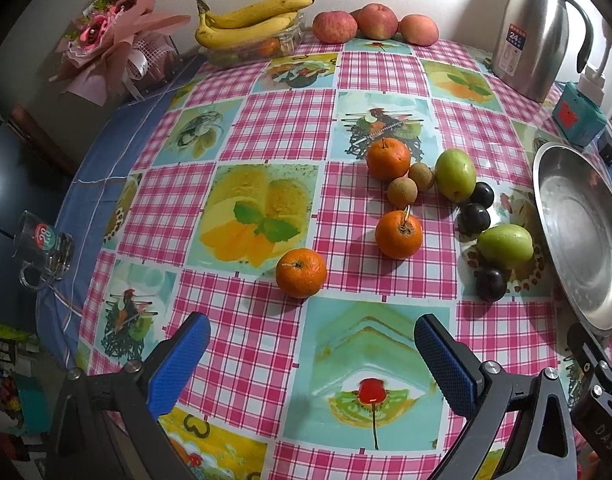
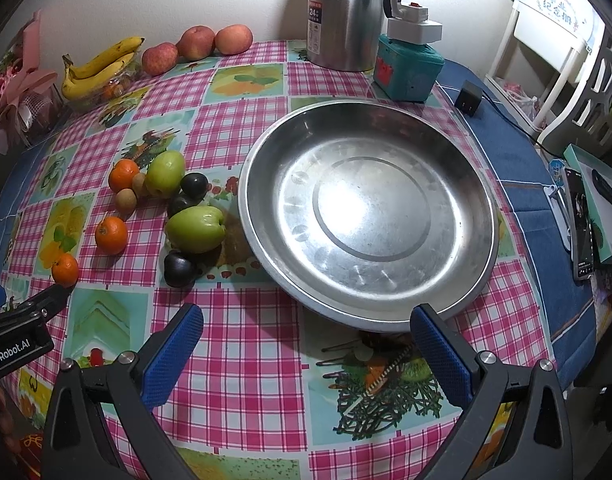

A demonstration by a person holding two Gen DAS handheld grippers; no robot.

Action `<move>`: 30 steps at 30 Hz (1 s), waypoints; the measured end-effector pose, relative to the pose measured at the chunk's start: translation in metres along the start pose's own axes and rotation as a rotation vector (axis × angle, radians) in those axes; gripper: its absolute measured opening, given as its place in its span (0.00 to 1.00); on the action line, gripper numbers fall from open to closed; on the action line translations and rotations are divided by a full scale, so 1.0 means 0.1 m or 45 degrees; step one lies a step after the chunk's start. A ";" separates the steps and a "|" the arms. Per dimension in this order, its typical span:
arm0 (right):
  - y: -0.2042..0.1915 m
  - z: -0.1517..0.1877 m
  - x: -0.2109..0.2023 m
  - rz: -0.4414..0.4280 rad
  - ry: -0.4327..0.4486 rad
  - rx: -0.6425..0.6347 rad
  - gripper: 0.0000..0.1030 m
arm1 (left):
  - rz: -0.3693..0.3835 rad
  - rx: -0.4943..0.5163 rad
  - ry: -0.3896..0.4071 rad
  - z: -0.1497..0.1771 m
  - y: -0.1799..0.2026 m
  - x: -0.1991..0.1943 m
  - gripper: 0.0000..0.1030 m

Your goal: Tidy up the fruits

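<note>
A loose cluster of small fruits lies on the tabletop (image 2: 242, 360), which is covered by a pink-checked cloth with fruit pictures. There are 3 orange mandarins (image 1: 301, 273), 2 pale green round fruits (image 1: 505, 245), 2 small tan longans (image 1: 402, 192) and 3 dark purple plums (image 1: 491, 284). The nearest mandarin sits apart from the rest, closest to the left tongs (image 1: 310, 344). The farthest mandarin touches the longans, and 1 green fruit lies just beside the rim of the wide, shallow stainless-steel basin (image 2: 458, 184), which holds nothing.

The left tongs hang above the cloth, blue pads spread wide, gripping nothing. The right tongs (image 2: 306, 330) are likewise spread wide and unloaded, hovering at the basin's near rim.

Along the far edge by the wall stand a bunch of yellow bananas (image 1: 250, 20) on a clear container, 3 reddish apples (image 1: 376, 22) and a steel thermos jug (image 2: 346, 16).
</note>
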State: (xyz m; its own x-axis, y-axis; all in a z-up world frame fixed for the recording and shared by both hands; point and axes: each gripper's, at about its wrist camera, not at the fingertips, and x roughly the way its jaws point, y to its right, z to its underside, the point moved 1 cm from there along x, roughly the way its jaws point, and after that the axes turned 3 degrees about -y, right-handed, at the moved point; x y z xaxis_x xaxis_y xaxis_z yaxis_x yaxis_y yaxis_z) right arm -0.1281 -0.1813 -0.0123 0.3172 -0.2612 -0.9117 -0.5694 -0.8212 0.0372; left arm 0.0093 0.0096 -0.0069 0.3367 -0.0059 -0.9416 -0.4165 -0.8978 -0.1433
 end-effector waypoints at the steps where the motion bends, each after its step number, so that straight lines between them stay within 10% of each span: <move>1: 0.00 0.00 0.00 0.000 -0.001 0.000 1.00 | 0.004 0.000 0.003 0.00 0.00 0.00 1.00; 30: -0.16 -0.11 -0.04 -0.103 0.061 -0.037 1.00 | 0.159 -0.181 0.059 -0.16 -0.33 0.11 1.00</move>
State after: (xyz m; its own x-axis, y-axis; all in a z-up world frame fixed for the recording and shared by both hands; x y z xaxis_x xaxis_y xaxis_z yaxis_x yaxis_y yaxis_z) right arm -0.1118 -0.1728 -0.0044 0.3978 -0.2168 -0.8915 -0.5181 -0.8550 -0.0232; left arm 0.0398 0.0322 -0.0076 0.3297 -0.1388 -0.9338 -0.3350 -0.9420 0.0217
